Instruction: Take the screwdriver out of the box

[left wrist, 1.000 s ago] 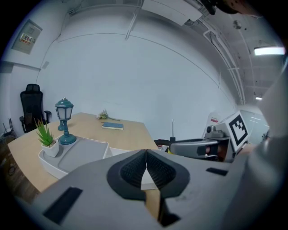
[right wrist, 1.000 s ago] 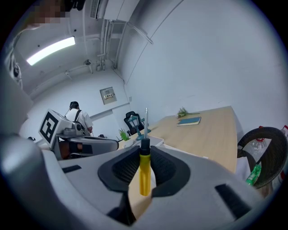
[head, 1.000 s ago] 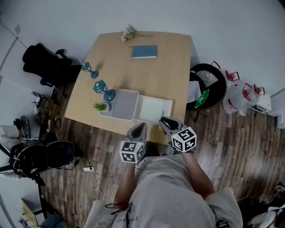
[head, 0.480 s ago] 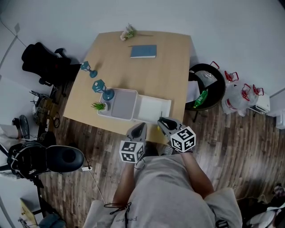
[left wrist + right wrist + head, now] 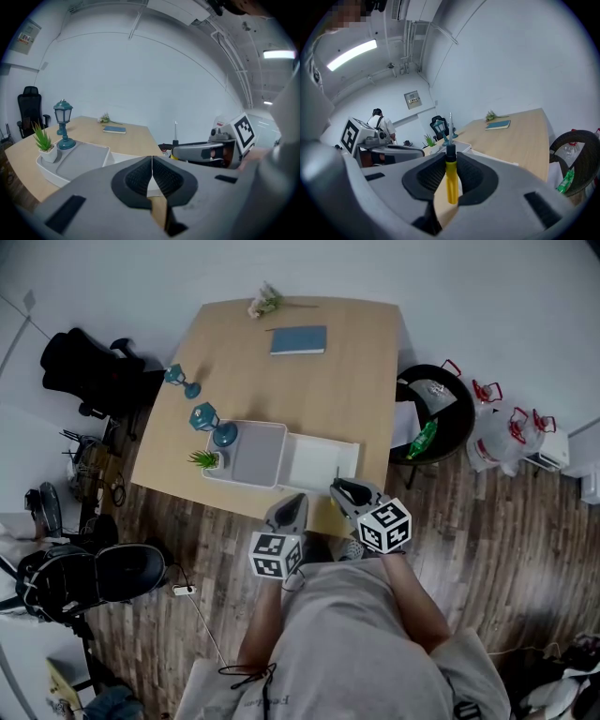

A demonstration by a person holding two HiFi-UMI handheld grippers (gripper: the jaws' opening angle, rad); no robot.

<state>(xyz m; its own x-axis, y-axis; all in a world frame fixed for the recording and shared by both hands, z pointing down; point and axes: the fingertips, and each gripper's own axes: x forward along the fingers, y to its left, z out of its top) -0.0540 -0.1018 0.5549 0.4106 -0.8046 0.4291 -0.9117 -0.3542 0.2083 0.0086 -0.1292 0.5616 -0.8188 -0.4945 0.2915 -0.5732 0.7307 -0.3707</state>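
The person's two grippers sit side by side at the near edge of the table. The right gripper is clamped on the screwdriver. Its pads press on the top of the yellow handle and the black collar. The tool stands upright, with the handle end hanging below the jaws and the thin metal shaft pointing up. The screwdriver is thus out of the box, held just short of the box's near right corner. The left gripper, just to the left of the right one, has its jaws closed together with nothing between them. From its view the right gripper shows close on its right, the shaft rising above it. Just ahead of both grippers lies the white box, and touching the box's left side is a grey tray. A small plant stands in the tray's near left corner. Past the tray, ahead and left of the left gripper, stands a teal lamp, with a second teal piece farther along the left edge. Well ahead of the right gripper a blue book lies flat. Beyond it, at the far edge, lies a sprig of flowers. Off the table, right of the right gripper, stands a black bin.
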